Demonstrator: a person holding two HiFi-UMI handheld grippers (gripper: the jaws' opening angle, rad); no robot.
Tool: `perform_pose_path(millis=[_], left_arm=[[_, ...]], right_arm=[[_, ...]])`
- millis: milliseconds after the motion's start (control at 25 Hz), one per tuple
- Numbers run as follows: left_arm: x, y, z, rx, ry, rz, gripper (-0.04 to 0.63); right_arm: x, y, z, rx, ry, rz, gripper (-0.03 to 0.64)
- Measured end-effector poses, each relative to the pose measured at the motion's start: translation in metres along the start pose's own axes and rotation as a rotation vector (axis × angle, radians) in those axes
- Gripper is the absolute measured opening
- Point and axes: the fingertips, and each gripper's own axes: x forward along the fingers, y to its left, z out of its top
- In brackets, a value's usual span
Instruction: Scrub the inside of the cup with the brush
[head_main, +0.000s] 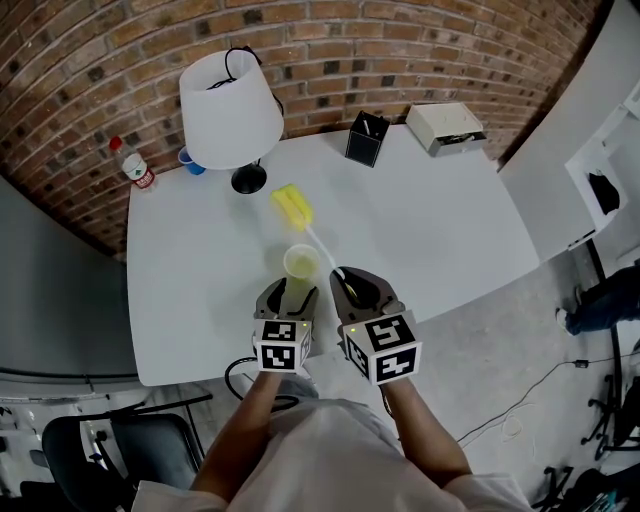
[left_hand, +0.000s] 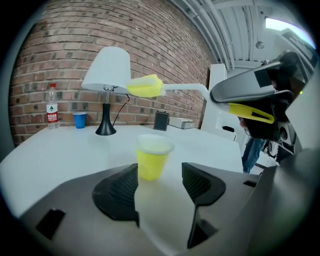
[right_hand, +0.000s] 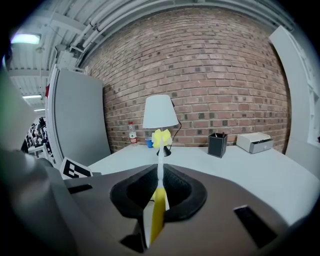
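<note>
Mostly the table (head_main: 450, 240) is bare: its right half and left front corner lie open, and clutter keeps to the far edge by the brick wall (head_main: 400, 40). That row holds 1 bottle (head_main: 131, 162), 1 blue cup (head_main: 192, 161), a lamp (head_main: 230, 110), a black holder (head_main: 367, 138) and a white box (head_main: 446, 127). Both grippers sit just inside the near edge. Grey floor (head_main: 540, 340) with loose cable runs off to the right, and a dark chair (head_main: 70, 440) stands at the lower left.

The top is smooth, matte and white, with rounded corners.

The cup (head_main: 301, 263) is translucent yellow plastic with a pale rim. It stands upright near the front edge, at the tips of the left gripper (head_main: 290, 297). Its 2 ribbed black pads are spread wide and do not press the cup.

The right gripper (head_main: 362, 292) is clamped on the flat yellow grip of the brush (head_main: 292, 207). The thin white stem slants past the cup's right side, and the yellow sponge head is raised in the air toward the lamp.
</note>
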Motion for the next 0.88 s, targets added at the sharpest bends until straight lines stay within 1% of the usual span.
perform_pose_path(millis=[40, 120, 400, 600, 720, 880], left_arm=[[0.003, 0.0, -0.002, -0.002, 0.006, -0.011, 0.266], [0.009, 0.0, -0.004, -0.005, 0.012, -0.026, 0.283], [0.023, 0.005, 0.0, -0.005, -0.002, -0.024, 0.314], [0.03, 0.008, 0.003, -0.002, 0.005, -0.024, 0.318], [0.034, 0.01, 0.005, 0.016, -0.002, -0.02, 0.318], [0.04, 0.012, 0.008, 0.034, 0.009, -0.021, 0.318]], right_arm=[[0.002, 0.0, 0.0, -0.001, 0.0, 0.001, 0.029], [0.007, 0.0, 0.0, -0.004, 0.0, 0.003, 0.029], [0.015, -0.008, 0.001, -0.006, 0.0, -0.008, 0.029], [0.02, -0.012, 0.0, -0.005, 0.003, -0.017, 0.029], [0.022, -0.015, 0.0, -0.004, 0.01, -0.023, 0.029], [0.024, -0.016, 0.001, -0.005, 0.023, -0.031, 0.029]])
